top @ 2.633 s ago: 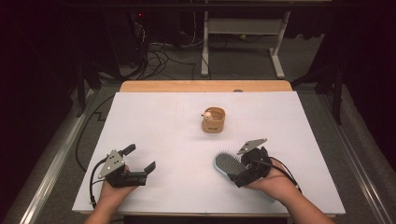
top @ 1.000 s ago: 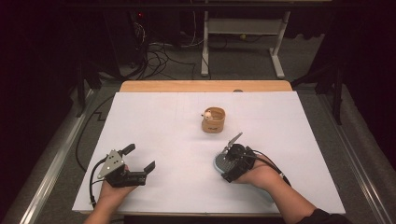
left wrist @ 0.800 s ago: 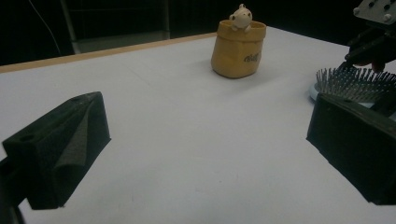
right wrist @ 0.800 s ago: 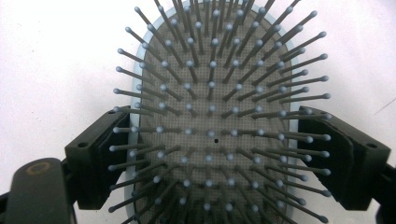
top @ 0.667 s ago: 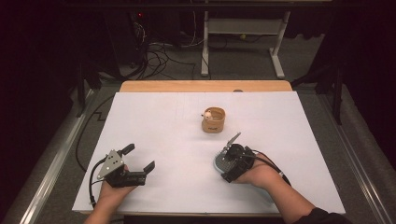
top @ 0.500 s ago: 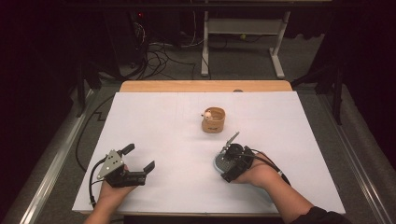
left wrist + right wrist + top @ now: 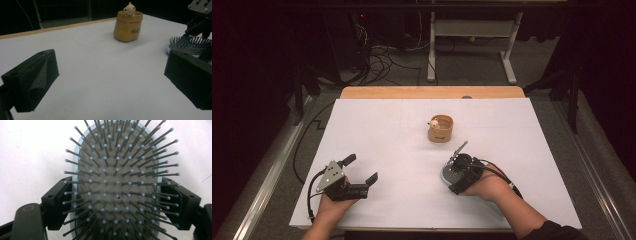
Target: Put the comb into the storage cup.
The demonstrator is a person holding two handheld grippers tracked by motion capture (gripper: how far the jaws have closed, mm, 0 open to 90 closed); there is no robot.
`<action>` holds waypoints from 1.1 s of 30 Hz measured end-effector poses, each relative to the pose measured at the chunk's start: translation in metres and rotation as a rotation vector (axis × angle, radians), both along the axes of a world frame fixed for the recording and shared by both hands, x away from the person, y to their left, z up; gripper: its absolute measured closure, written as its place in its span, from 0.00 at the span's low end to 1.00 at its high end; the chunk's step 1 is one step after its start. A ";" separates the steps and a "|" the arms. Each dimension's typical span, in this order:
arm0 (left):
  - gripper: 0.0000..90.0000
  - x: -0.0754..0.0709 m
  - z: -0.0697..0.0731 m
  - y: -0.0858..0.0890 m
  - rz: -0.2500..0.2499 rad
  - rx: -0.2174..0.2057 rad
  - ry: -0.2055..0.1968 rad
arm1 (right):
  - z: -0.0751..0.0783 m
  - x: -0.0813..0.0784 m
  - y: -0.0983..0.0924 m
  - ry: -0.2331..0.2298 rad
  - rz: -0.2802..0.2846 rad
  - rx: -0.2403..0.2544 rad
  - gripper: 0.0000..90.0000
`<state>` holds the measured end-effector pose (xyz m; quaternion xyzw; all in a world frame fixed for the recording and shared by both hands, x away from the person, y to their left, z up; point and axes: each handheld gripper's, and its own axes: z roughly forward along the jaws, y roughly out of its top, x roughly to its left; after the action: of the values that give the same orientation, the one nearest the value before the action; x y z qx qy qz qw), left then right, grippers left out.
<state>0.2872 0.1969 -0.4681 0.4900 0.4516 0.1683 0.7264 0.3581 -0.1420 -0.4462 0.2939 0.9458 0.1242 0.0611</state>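
A light blue hairbrush (image 7: 446,175) lies bristles up on the white table (image 7: 402,135), right of centre near the front. My right gripper (image 7: 457,172) points down over its head. In the right gripper view the brush head (image 7: 117,170) sits between the jaws of the right gripper (image 7: 117,202). The jaws have just been closing, and their pads lie against the brush's rim on both sides. My left gripper (image 7: 361,169) rests at the front left, open, with nothing between its fingers. In its own view the left gripper (image 7: 111,65) faces the brush (image 7: 187,42).
A small yellow pot (image 7: 441,129) with a little pale figure on its rim stands behind the brush, near the table's middle. The left gripper view shows the pot (image 7: 128,26) straight ahead. A wooden edge (image 7: 432,92) borders the far side.
Since the earliest frame my right gripper has swung left and tipped down over the brush head; over the last second it has stayed there. The left gripper has not moved.
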 end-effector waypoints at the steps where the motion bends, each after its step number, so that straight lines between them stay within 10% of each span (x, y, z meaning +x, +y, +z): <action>1: 0.00 0.000 0.000 0.000 0.000 0.001 0.000 | 0.000 0.000 0.000 -0.003 0.002 -0.001 0.22; 33: 0.00 -0.001 0.000 0.001 -0.002 0.002 0.001 | 0.010 -0.004 -0.005 -0.032 -0.018 0.033 0.23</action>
<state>0.2865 0.1975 -0.4677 0.4912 0.4512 0.1678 0.7260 0.3537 -0.1471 -0.4365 0.3015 0.9398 0.1437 0.0725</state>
